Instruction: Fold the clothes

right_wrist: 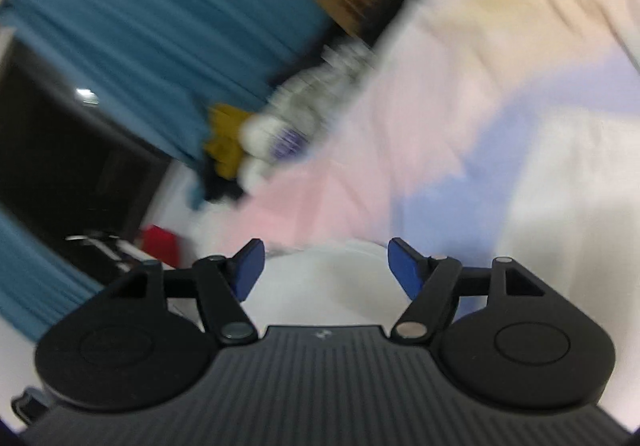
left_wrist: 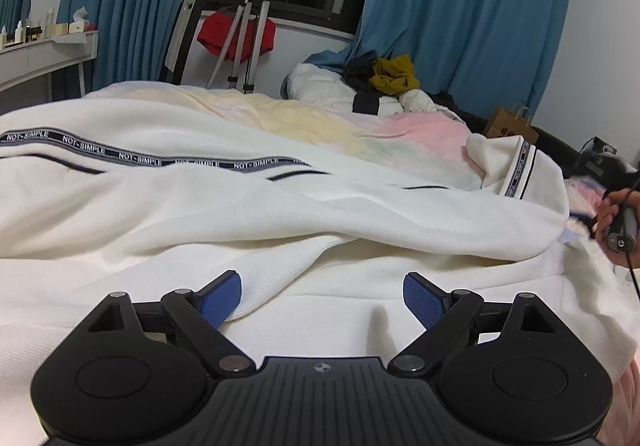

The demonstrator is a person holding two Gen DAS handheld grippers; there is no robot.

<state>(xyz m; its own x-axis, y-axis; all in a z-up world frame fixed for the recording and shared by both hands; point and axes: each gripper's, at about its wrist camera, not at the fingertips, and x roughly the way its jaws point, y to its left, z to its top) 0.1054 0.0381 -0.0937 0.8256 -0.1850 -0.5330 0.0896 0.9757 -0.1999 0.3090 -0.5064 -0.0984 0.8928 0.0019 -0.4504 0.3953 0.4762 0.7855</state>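
Left tool (left_wrist: 322, 296) sits low over the white jacket (left_wrist: 248, 214), blue pads spread wide and gripping nothing, with cloth lying right between and under the tips. That jacket is sprawled across the bed (left_wrist: 420, 126), its lettered stripe (left_wrist: 160, 158) running off to the left and a striped cuff (left_wrist: 516, 174) bunched up on the right. Right tool (right_wrist: 326, 266) is wide too and empty, its view smeared with blur, white fabric just beyond the pads. Looks like the early stage, lining up a grab before any fold is made. Next move, I'd say: nose the left tool down onto a hem or fold edge and close on a single layer.
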